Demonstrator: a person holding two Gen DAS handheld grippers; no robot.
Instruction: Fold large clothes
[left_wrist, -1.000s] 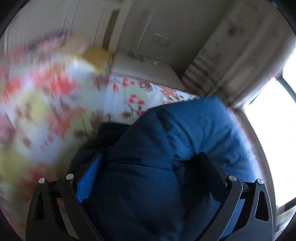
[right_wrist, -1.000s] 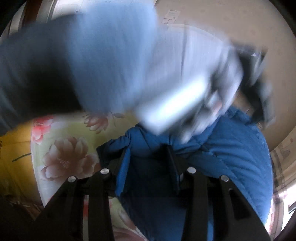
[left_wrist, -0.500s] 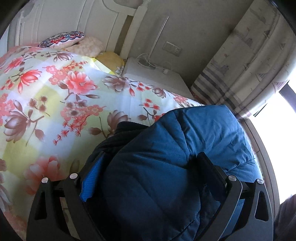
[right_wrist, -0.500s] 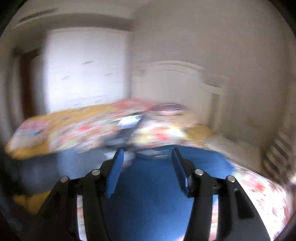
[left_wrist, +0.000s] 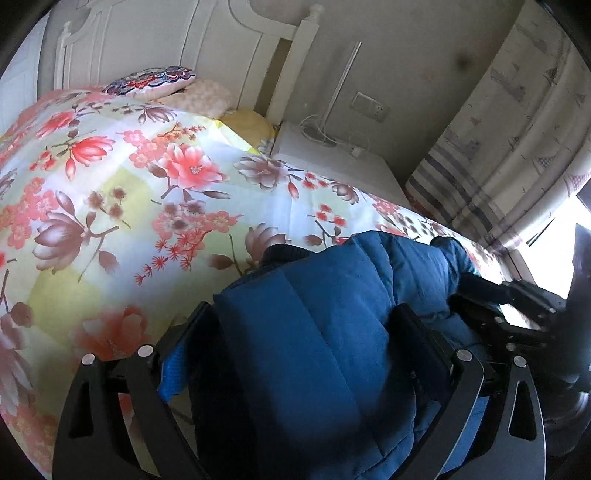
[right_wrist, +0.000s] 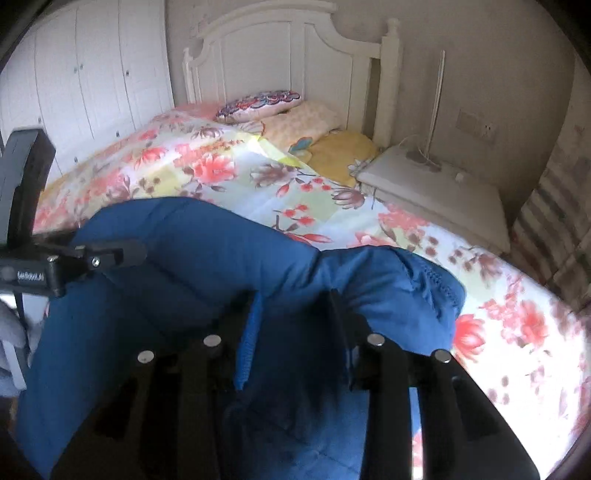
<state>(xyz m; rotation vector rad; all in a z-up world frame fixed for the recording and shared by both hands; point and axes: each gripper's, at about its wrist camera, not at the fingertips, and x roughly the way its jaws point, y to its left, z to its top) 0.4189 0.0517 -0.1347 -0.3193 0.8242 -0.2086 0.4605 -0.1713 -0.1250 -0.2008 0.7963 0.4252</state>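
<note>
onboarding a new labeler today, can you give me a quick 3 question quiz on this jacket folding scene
1. True or false: both grippers grip the blue padded jacket.
2. Multiple choice: what lies under the jacket? A) bare wooden floor B) floral bedspread C) glass table
3. Fill in: against the white headboard lies a patterned ____.

Key
1. True: the left gripper and right gripper each have jacket fabric between their fingers.
2. B
3. pillow
</note>
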